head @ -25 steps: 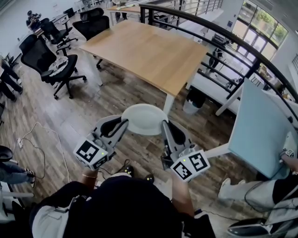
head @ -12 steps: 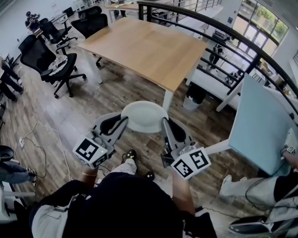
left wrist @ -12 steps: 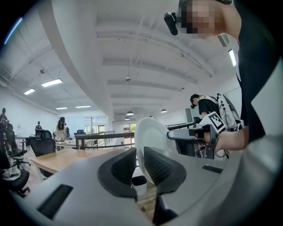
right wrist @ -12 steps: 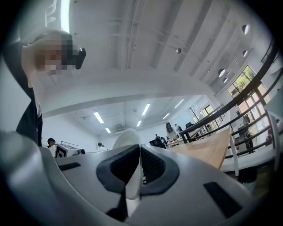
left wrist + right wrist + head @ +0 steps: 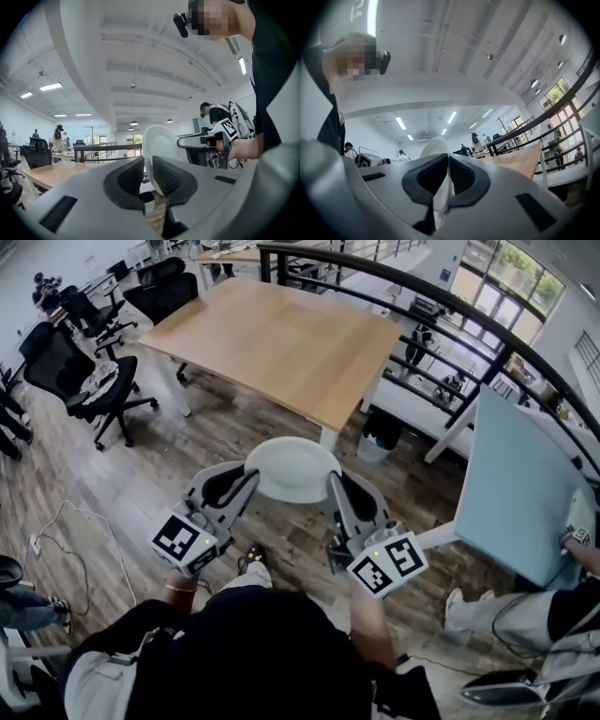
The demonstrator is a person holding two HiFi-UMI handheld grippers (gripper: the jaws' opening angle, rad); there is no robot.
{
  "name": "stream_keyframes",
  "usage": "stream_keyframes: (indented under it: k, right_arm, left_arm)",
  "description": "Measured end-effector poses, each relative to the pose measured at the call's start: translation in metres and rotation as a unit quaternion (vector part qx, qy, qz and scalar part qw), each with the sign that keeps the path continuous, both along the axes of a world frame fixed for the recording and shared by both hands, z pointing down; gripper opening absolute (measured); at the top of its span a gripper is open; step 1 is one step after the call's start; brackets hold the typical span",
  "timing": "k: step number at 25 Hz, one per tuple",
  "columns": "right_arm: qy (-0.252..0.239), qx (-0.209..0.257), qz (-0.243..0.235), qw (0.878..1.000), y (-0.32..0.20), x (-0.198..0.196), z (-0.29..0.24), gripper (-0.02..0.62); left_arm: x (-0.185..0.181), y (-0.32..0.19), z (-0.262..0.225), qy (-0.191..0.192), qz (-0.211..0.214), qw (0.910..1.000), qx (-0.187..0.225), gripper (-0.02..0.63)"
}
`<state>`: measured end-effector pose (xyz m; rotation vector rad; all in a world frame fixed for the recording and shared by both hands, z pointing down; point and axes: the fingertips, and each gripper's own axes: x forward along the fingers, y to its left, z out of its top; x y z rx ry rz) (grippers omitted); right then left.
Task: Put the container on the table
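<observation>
One shallow round white container (image 5: 292,468) hangs in the air between two hand-held grippers, above the wood-plank floor (image 5: 141,484). It sits just short of the near corner of the single light wooden table (image 5: 281,343), apart from the tabletop, and nothing lies on that tabletop where it shows.

The left gripper (image 5: 246,482) pinches the container's left rim. In the left gripper view its two dark ribbed jaws are drawn in on the thin white edge (image 5: 161,150), with the dish standing up beyond them. The right gripper (image 5: 334,488) clamps the opposite rim. In the right gripper view the white edge (image 5: 435,146) runs down between its two jaws, which press on it from both sides. Each gripper carries one cube with black square markers, so two cubes show in the head view.

At least three black office chairs (image 5: 75,381) stand to the left of the wooden table. One pale blue tabletop (image 5: 516,493) lies at the right, and a dark curved railing (image 5: 450,315) runs behind both.
</observation>
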<state>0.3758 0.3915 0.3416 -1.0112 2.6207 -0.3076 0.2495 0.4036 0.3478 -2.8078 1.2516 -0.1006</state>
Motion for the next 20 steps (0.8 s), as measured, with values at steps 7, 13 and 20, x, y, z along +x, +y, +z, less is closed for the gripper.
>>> stream_keyframes:
  k: [7,13,20]
  right_arm:
    - [0.009,0.005,0.003,1.000,-0.036,-0.020,-0.003,0.025]
    - [0.011,0.003,-0.006,1.000,-0.064,-0.048,-0.002,0.025]
    - [0.019,0.003,-0.021,1.000,-0.093,-0.081,-0.005,0.025]
  left_arm:
    - [-0.021,-0.037,-0.001,-0.003,-0.003,0.9999,0.010,0.051]
    - [-0.047,-0.064,-0.002,0.004,-0.011,0.9999,0.013,0.051]
    - [-0.080,-0.089,0.000,0.007,-0.029,0.9995,0.005,0.051]
